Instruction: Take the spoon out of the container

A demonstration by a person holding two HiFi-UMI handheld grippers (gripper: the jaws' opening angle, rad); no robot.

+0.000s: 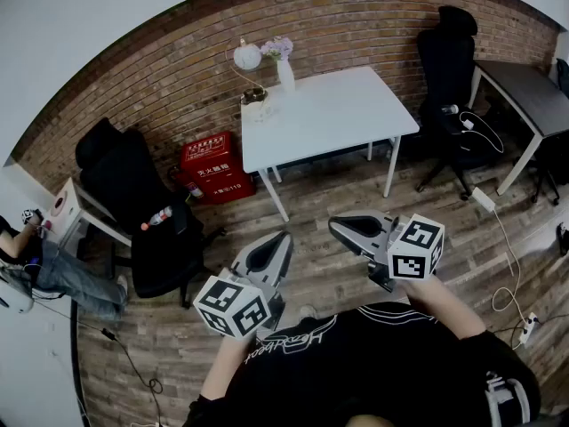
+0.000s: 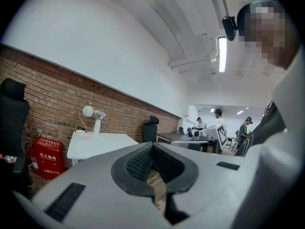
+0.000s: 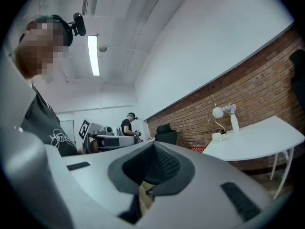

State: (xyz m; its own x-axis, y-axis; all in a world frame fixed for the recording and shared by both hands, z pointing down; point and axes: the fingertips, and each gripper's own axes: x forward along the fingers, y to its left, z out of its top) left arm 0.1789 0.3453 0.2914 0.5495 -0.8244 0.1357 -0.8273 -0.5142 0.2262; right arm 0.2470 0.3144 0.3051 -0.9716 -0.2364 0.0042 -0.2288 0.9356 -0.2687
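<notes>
- Standing on the brown wooden floor in front of the long white table, a person in a black shirt holds one gripper in each hand.
- The grey left gripper is held up in the air, well apart from the white table. Its jaws are pressed together with nothing between them.
- The grey right gripper is just beside the left one, also well apart from the white table. Its jaws are pressed together too, and it holds nothing.
- Both grippers point toward the white table.
- A small pale container sits on the back left corner of the white table. It is too small here to tell if the spoon is in it.
- A white round lamp and a white vase with pale flowers stand near the container, along the back edge of the white table.
- A red brick wall runs right behind the white table.
- A red box sits on the floor to the left of the white table, against the wall.
- One black chair stands left of the white table, past the red box. Another black chair stands to the right of the white table.
</notes>
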